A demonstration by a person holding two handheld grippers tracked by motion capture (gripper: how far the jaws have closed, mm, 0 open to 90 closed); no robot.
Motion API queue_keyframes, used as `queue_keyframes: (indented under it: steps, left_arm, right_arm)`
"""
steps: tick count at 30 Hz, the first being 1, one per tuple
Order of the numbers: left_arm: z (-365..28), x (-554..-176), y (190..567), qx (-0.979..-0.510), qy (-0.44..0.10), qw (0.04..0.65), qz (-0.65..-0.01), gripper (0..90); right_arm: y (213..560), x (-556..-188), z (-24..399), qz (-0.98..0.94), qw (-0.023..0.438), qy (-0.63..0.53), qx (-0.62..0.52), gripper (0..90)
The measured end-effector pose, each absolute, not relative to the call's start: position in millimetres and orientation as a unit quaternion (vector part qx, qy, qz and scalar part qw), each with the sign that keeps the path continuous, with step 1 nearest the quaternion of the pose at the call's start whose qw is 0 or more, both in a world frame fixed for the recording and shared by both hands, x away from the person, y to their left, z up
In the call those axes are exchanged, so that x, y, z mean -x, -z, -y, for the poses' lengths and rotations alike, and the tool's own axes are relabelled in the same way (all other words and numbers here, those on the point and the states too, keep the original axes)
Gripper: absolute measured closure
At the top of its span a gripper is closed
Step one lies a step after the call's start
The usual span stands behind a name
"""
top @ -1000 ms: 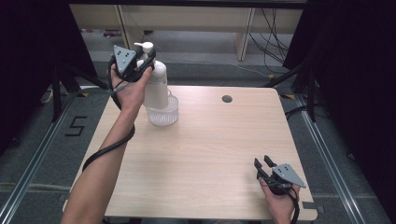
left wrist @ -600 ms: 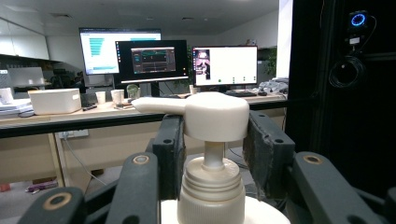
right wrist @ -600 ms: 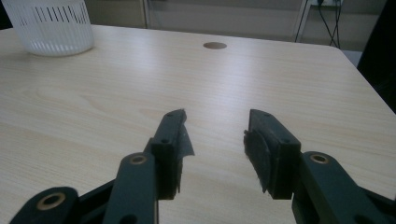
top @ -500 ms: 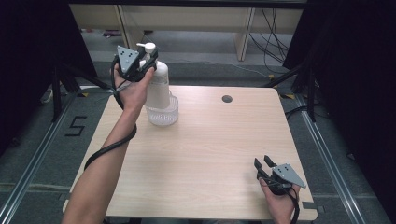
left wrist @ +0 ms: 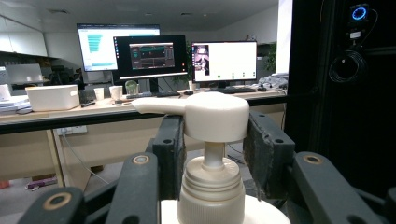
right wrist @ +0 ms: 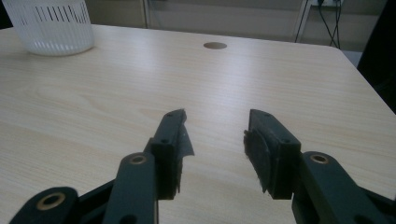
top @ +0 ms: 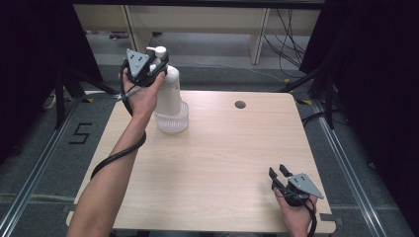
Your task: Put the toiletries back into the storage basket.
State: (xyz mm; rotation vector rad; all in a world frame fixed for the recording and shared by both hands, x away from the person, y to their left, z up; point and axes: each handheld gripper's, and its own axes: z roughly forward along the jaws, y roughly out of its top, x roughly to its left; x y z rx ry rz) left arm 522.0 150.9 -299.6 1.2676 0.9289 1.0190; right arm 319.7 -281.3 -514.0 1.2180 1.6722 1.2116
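Note:
A white pump bottle (top: 168, 91) stands upright in a small ribbed white basket (top: 172, 123) at the table's far left. My left gripper (top: 159, 64) is up at the bottle's top. In the left gripper view its jaws press on both sides of the pump head (left wrist: 219, 116), so the left gripper (left wrist: 212, 142) is shut on it; the spout points left. My right gripper (top: 277, 173) rests low near the table's front right corner. In the right gripper view the right gripper (right wrist: 215, 135) is open with nothing between the jaws.
The light wooden table (top: 222, 163) has a round cable hole (top: 240, 104) at the far middle, and the hole (right wrist: 215, 45) and the basket (right wrist: 46, 25) lie ahead in the right gripper view. Desks and monitors (left wrist: 144, 53) stand beyond the table.
My left gripper and the bottle's top have shifted slightly to the right. The right gripper has not moved.

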Motion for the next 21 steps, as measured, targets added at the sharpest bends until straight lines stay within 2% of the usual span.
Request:
queue_keyframes:
  steps: [6, 8, 12, 21]
  left_arm:
    - [-150.2, -523.6, 302.8, -0.548, -0.435, 0.590, -0.402, 58.7]
    - [-150.3, -524.4, 304.3, -0.549, -0.435, 0.589, -0.404, 58.7]
    - [-150.4, -526.5, 307.5, -0.549, -0.434, 0.587, -0.407, 58.7]
    - [-149.5, -528.2, 311.3, -0.554, -0.433, 0.582, -0.408, 58.7]
  right_arm:
    - [514.0, -319.5, 281.2, -0.650, 0.362, -0.471, -0.473, 57.1]
    - [513.9, -317.6, 278.3, -0.644, 0.343, -0.474, -0.493, 57.1]
    - [513.5, -318.7, 281.0, -0.653, 0.355, -0.467, -0.479, 57.1]
    - [513.9, -317.7, 278.7, -0.646, 0.345, -0.472, -0.490, 57.1]
